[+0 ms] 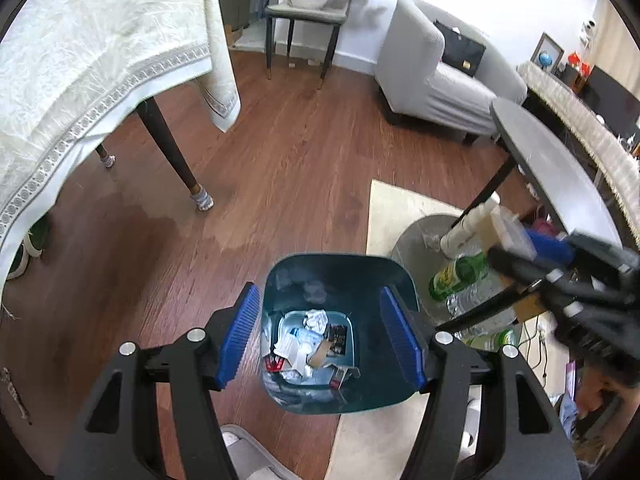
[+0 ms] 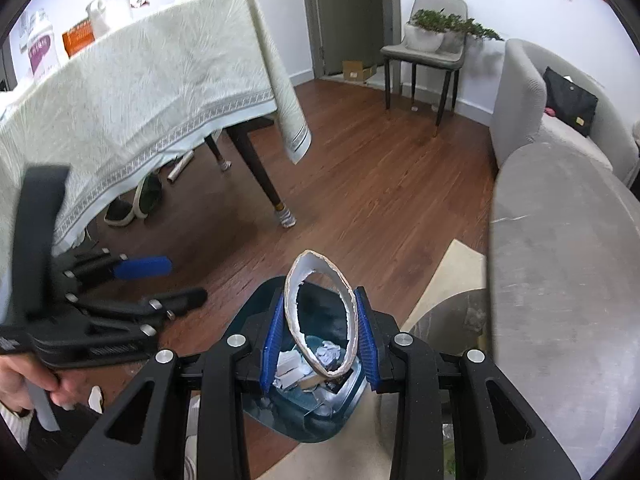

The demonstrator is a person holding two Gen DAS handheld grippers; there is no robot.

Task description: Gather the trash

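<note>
Bin: a teal trash bin (image 1: 394, 280) stands on the wood floor, framed between the 2 blue pads of the left gripper (image 1: 318, 336) and below them.
Bin contents: crumpled white paper (image 1: 315, 319), flat white wrappers, a brown card scrap and a dark packet with red on it lie mixed at the bottom.
Left gripper state: fingers spread wide, nothing between them, no pad touching the bin.
Right gripper: (image 2: 320, 340) its 2 pads pinch a squashed paper cup (image 2: 318, 312), open mouth toward the camera, torn rim upward, directly above the bin's opening.
Second container: a grey round tub (image 1: 416, 236) right of the left fingers holds a green bottle (image 1: 456, 276) and clear plastic bottles.
Hidden or unclear: the cup's base is hidden behind the pads; the tub is partly covered by the right gripper and a dark table edge (image 1: 560, 168).
Writing: labels on the bin's packets and the green bottle are too small to read.
</note>
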